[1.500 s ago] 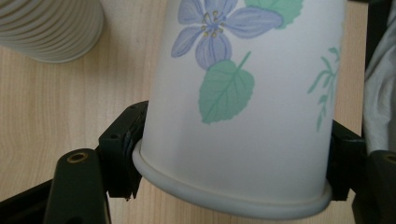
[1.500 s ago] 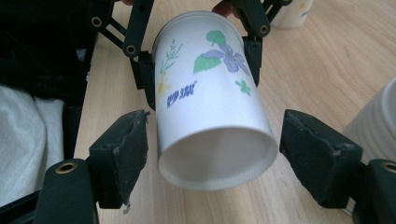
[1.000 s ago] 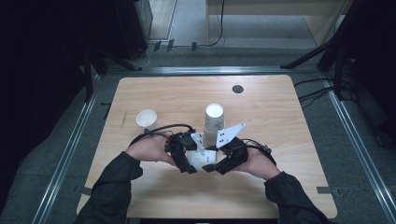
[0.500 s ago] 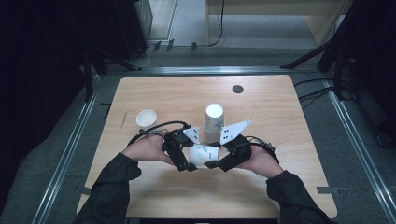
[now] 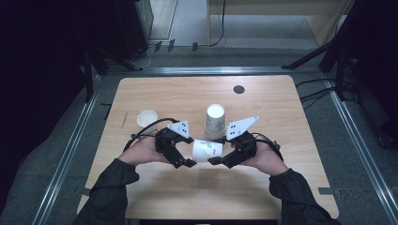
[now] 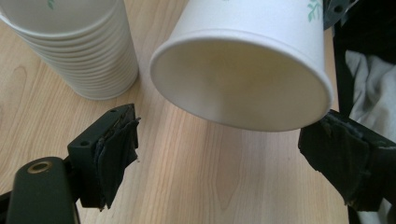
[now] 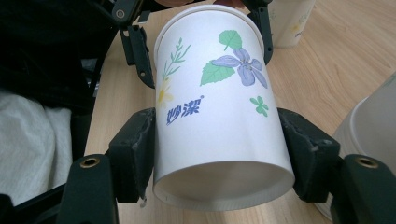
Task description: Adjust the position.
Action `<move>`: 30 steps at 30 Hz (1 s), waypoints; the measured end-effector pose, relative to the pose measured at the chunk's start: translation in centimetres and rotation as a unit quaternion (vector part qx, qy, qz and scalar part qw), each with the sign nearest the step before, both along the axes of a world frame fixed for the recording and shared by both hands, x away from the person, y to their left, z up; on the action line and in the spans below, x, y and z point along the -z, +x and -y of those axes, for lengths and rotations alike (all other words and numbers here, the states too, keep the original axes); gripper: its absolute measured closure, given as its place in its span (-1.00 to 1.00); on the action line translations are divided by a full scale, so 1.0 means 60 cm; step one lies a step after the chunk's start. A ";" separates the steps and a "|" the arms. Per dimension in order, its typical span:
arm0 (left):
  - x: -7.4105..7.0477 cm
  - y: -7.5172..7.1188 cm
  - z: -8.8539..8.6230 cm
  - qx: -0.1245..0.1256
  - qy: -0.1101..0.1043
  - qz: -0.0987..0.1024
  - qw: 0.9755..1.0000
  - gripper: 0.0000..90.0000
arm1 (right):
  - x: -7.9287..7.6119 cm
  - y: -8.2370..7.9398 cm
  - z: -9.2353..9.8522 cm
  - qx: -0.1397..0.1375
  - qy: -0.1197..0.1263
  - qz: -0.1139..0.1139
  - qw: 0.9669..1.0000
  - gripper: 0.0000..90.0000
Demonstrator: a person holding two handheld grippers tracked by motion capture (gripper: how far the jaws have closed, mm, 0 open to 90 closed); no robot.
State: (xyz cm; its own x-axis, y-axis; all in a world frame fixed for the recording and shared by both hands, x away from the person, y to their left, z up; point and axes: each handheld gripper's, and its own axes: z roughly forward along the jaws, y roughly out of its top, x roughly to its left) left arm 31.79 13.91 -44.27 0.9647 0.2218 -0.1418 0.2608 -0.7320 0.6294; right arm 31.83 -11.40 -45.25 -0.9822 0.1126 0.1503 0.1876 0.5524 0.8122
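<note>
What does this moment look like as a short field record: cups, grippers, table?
held cup: paper cup with flower print, lying sideways above the table between both grippers
right gripper: fingers pressed on the cup's sides near its base
left gripper: open, has just been opening; cup rim between its fingers, not touched
cup stack: upside down, just behind the grippers
single cup: upright, left side of table
</note>
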 end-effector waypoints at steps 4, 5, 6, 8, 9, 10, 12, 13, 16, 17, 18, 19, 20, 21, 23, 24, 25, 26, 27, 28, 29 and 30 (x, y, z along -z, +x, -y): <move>0.003 0.001 -0.001 -0.008 -0.023 -0.006 1.000 -0.73 | -0.002 0.002 0.001 -0.003 0.008 -0.004 1.000 -0.24; 0.004 0.000 0.000 -0.007 -0.024 -0.005 1.000 -0.73 | -0.002 0.002 0.000 -0.005 0.010 -0.006 1.000 -0.24; 0.005 -0.001 0.002 -0.008 -0.028 -0.004 1.000 -0.73 | -0.002 0.003 0.000 -0.005 0.011 -0.005 1.000 -0.24; 0.007 -0.002 0.005 -0.004 -0.039 -0.007 0.999 -0.73 | -0.001 0.002 -0.002 -0.010 0.012 -0.010 1.000 -0.24; 0.008 -0.002 0.005 -0.001 -0.048 -0.009 0.999 -0.72 | -0.002 0.002 -0.002 -0.010 0.012 -0.010 1.000 -0.24; 0.011 -0.002 0.006 0.000 -0.055 -0.014 0.998 -0.71 | -0.002 0.001 -0.003 -0.012 0.014 -0.012 1.000 -0.24; 0.015 -0.003 0.009 0.002 -0.058 -0.011 0.998 -0.71 | -0.002 0.001 -0.004 -0.015 0.014 -0.012 1.000 -0.24; 0.016 -0.003 0.010 0.005 -0.059 -0.016 0.998 -0.71 | -0.002 0.001 -0.004 -0.017 0.014 -0.012 1.000 -0.24; 0.019 -0.004 0.015 0.010 -0.060 -0.016 0.998 -0.70 | -0.001 0.000 -0.005 -0.018 0.012 -0.013 1.000 -0.24; 0.019 -0.005 0.017 0.013 -0.058 -0.013 0.998 -0.70 | -0.001 -0.001 -0.005 -0.019 0.012 -0.014 1.000 -0.24; 0.020 -0.006 0.019 0.016 -0.059 -0.013 0.998 -0.69 | -0.001 -0.001 -0.006 -0.019 0.013 -0.014 1.000 -0.24; 0.020 -0.007 0.020 0.018 -0.058 -0.012 0.998 -0.67 | -0.001 -0.001 -0.006 -0.019 0.014 -0.015 1.000 -0.24; 0.020 -0.007 0.021 0.021 -0.055 -0.011 0.998 -0.66 | -0.001 -0.001 -0.007 -0.019 0.014 -0.016 1.000 -0.24; 0.020 -0.008 0.021 0.020 -0.053 -0.012 0.998 -0.63 | -0.001 0.000 -0.007 -0.020 0.014 -0.016 1.000 -0.24; 0.020 -0.008 0.019 0.020 -0.056 -0.007 0.998 -0.51 | -0.001 0.000 -0.007 -0.021 0.013 -0.018 1.000 -0.24; 0.019 -0.008 0.018 0.020 -0.056 -0.007 0.998 -0.50 | -0.001 0.000 -0.007 -0.021 0.014 -0.019 1.000 -0.24; 0.018 -0.008 0.018 0.020 -0.057 -0.005 0.998 -0.49 | -0.001 0.000 -0.007 -0.021 0.015 -0.019 0.999 -0.24; 0.018 -0.009 0.018 0.021 -0.058 -0.004 0.998 -0.49 | -0.001 0.000 -0.007 -0.021 0.016 -0.018 0.999 -0.24; 0.018 -0.009 0.018 0.021 -0.057 -0.004 0.998 -0.48 | -0.001 0.000 -0.007 -0.022 0.016 -0.019 0.999 -0.24; 0.018 -0.010 0.018 0.021 -0.056 -0.004 0.998 -0.47 | -0.001 0.000 -0.007 -0.022 0.016 -0.019 0.999 -0.24; 0.018 -0.010 0.018 0.022 -0.055 -0.004 0.998 -0.47 | -0.001 -0.001 -0.007 -0.022 0.015 -0.019 0.999 -0.23; 0.018 -0.010 0.018 0.022 -0.054 -0.003 0.998 -0.46 | -0.001 -0.001 -0.007 -0.022 0.014 -0.019 0.999 -0.23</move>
